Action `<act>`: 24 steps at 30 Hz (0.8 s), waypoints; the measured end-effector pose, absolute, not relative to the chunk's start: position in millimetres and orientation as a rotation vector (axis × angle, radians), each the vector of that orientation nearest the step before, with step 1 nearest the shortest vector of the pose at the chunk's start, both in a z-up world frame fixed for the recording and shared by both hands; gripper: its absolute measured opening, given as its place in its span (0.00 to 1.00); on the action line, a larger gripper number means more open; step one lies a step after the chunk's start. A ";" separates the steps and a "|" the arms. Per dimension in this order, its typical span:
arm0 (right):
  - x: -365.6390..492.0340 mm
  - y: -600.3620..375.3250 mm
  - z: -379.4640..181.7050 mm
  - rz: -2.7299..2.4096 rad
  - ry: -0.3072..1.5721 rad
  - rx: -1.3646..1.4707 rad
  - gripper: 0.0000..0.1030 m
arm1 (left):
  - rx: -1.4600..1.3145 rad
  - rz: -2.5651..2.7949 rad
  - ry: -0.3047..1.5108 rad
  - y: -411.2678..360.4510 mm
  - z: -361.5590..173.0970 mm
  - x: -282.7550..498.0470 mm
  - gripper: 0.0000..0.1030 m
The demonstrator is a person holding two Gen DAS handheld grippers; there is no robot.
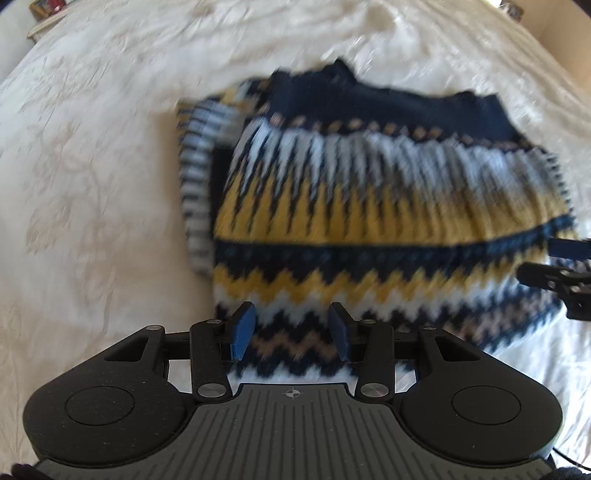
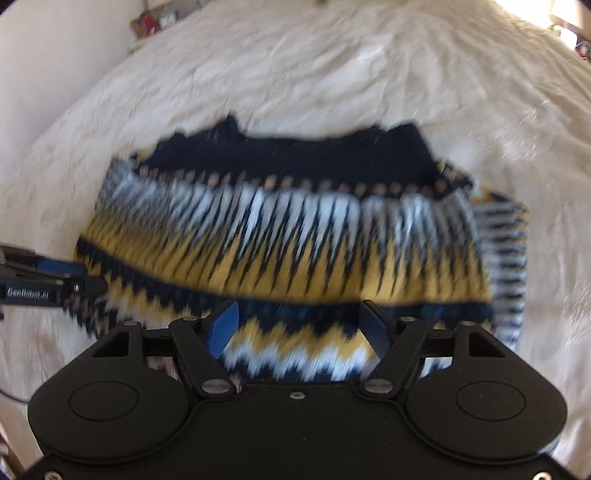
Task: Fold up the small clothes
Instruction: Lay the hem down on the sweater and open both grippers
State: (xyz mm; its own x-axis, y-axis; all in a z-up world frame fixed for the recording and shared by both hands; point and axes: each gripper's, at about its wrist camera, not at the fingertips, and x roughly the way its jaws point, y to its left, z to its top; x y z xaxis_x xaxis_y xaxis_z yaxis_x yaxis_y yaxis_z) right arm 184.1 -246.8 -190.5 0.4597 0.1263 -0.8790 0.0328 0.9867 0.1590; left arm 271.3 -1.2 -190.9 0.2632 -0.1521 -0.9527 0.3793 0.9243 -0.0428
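Note:
A small knitted sweater [image 1: 369,206] with navy, yellow and white zigzag bands lies folded on a cream bedspread [image 1: 92,166]; it also shows in the right wrist view [image 2: 295,236]. My left gripper [image 1: 291,330] is open, its blue pads above the sweater's near hem. My right gripper [image 2: 299,325] is open over the near hem too. The right gripper's fingers show at the right edge of the left wrist view [image 1: 554,273]; the left gripper shows at the left edge of the right wrist view [image 2: 44,277]. Both views are motion-blurred.
The cream bedspread [image 2: 332,74] spreads all around the sweater. Shelves with small items [image 1: 44,11] stand beyond the bed's far left corner. A cardboard box edge [image 1: 554,33] is at the far right.

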 end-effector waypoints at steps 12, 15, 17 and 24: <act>161.6 -266.5 -211.2 -0.042 1.184 0.185 0.86 | 0.162 -0.362 1.250 5.5 -200.1 262.7 0.71; 162.8 -261.6 -214.4 -0.031 1.191 0.176 0.98 | 0.173 -0.391 1.267 0.3 -206.2 264.1 0.93; 165.2 -259.5 -217.5 -0.029 1.197 0.162 0.99 | 0.194 -0.401 1.280 -4.6 -209.4 265.5 0.98; 165.8 -257.6 -219.7 -0.031 1.207 0.155 0.99 | 0.227 -0.375 1.272 -12.3 -213.0 264.2 1.00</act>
State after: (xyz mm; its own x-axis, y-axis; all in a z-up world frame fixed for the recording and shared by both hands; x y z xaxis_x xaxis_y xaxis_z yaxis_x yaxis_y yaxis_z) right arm 165.8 -257.6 -219.7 0.3571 0.0585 -0.9322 0.1062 0.9890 0.1027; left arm 264.2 -12.3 -213.0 0.2459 -0.1477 -0.9580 0.3952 0.9177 -0.0400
